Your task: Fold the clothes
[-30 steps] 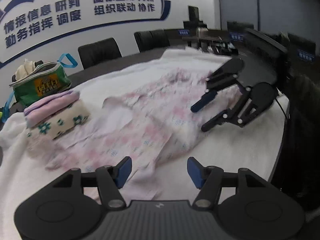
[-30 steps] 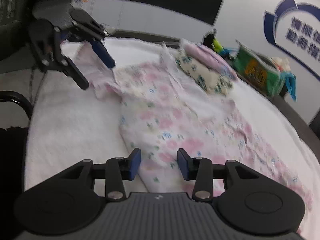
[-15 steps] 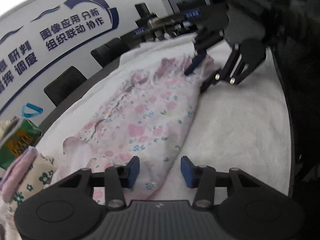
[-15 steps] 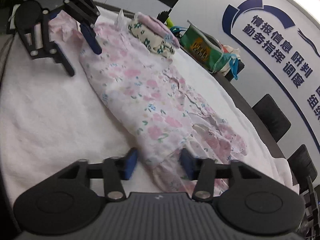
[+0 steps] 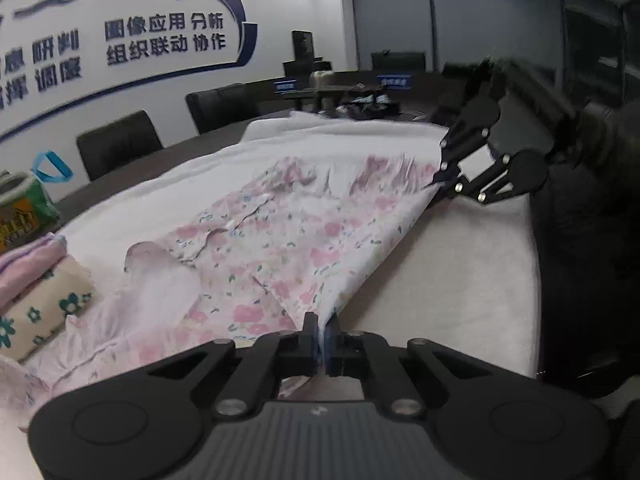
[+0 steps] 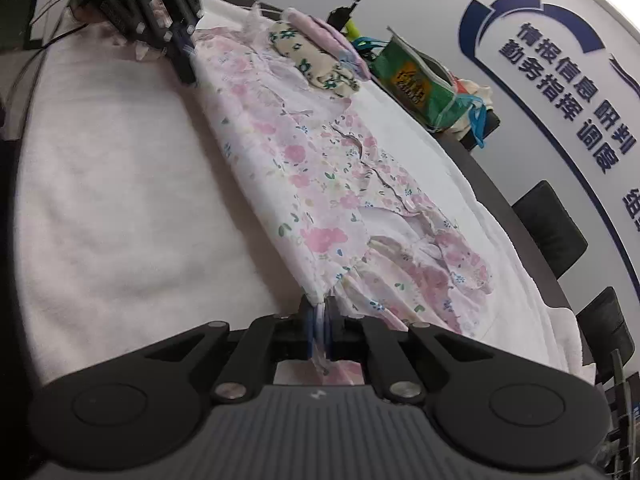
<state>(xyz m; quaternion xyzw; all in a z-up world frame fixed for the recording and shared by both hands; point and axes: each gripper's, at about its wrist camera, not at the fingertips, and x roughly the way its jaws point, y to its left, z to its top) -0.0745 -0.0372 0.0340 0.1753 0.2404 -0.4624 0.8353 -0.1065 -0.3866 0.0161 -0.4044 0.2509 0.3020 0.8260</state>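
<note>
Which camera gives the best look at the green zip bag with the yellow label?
The right wrist view. There the green zip bag with the yellow label shows whole, beyond the folded clothes stack. The left wrist view shows only a cropped part of it at the left edge.

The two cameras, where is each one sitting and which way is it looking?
Left wrist view: sits on the left gripper, looking along the floral garment toward the right gripper; only its own fingers show.
Right wrist view: sits on the right gripper, looking back along the same garment toward the left gripper; only its own fingers show.
Shared: the garment pinched at both ends, the white cloth, the folded stack, the green bag.
</note>
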